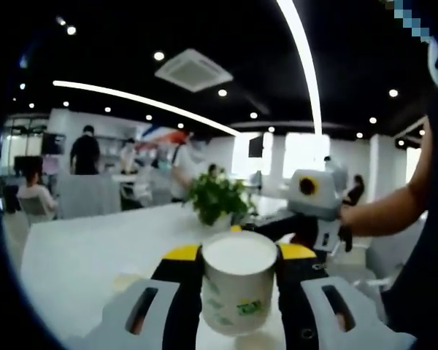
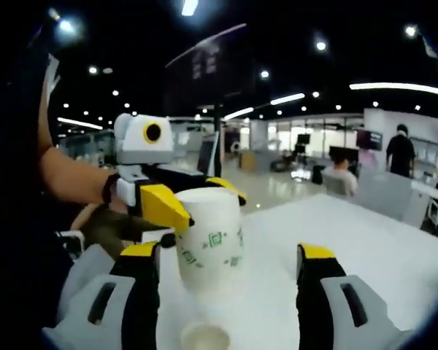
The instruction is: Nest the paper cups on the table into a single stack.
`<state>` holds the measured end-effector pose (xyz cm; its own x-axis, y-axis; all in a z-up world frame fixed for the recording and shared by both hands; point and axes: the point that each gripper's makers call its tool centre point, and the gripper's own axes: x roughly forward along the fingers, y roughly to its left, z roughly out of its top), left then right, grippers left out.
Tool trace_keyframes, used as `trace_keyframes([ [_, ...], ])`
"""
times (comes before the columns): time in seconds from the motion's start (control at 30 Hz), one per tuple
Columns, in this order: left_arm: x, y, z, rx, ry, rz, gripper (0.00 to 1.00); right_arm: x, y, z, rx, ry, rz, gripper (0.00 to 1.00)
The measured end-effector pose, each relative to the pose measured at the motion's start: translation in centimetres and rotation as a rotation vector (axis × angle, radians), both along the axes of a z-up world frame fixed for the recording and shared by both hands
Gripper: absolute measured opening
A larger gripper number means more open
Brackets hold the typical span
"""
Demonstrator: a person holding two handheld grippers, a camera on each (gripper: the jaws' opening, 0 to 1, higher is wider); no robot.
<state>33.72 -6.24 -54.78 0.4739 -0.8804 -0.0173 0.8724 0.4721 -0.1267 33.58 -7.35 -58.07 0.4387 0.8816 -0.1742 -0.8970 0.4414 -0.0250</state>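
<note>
A: What does the left gripper [image 1: 239, 271] hold?

B: It is closed on a paper cup [image 1: 238, 283], pinched at both sides. The cup stands upright, mouth up, above the white bench [image 1: 87, 255].

A: And the right gripper [image 2: 230, 266]?

B: Its jaws are wide apart and hold nothing. A second cup [image 2: 204, 337] stands on the bench between them, mouth up, below the held cup [image 2: 209, 248].

A: Anything around?

B: A potted plant [image 1: 217, 197] stands farther along the bench, and people beyond it.
</note>
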Motion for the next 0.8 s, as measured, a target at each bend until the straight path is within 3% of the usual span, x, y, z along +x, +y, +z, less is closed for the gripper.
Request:
trace_keyframes([
  [0.17,-0.3,0.1,0.4,-0.018,0.000,-0.025,0.37,0.4,-1.8,0.2,0.012,-0.020,-0.053,1.00],
  [0.37,-1.0,-0.3,1.4,-0.064,-0.012,-0.069,0.37,0.3,-3.5,-0.9,0.002,0.022,-0.079,1.00],
  [0.5,-1.2,-0.6,2.0,-0.097,-0.025,-0.086,0.37,-0.7,-3.5,-1.0,0.028,0.066,-0.043,0.87],
  [0.6,-0.8,0.0,4.1,-0.235,0.001,-0.075,0.37,-1.1,-3.3,-1.0,0.030,0.072,-0.028,0.77],
  [0.7,-0.4,0.8,5.0,-0.276,-0.003,-0.060,0.37,-2.1,-2.8,0.1,0.102,0.102,0.015,0.73],
  [0.8,-0.3,1.3,5.6,-0.309,0.000,-0.055,0.37,-3.2,-2.4,0.9,0.132,0.125,0.066,0.56],
])
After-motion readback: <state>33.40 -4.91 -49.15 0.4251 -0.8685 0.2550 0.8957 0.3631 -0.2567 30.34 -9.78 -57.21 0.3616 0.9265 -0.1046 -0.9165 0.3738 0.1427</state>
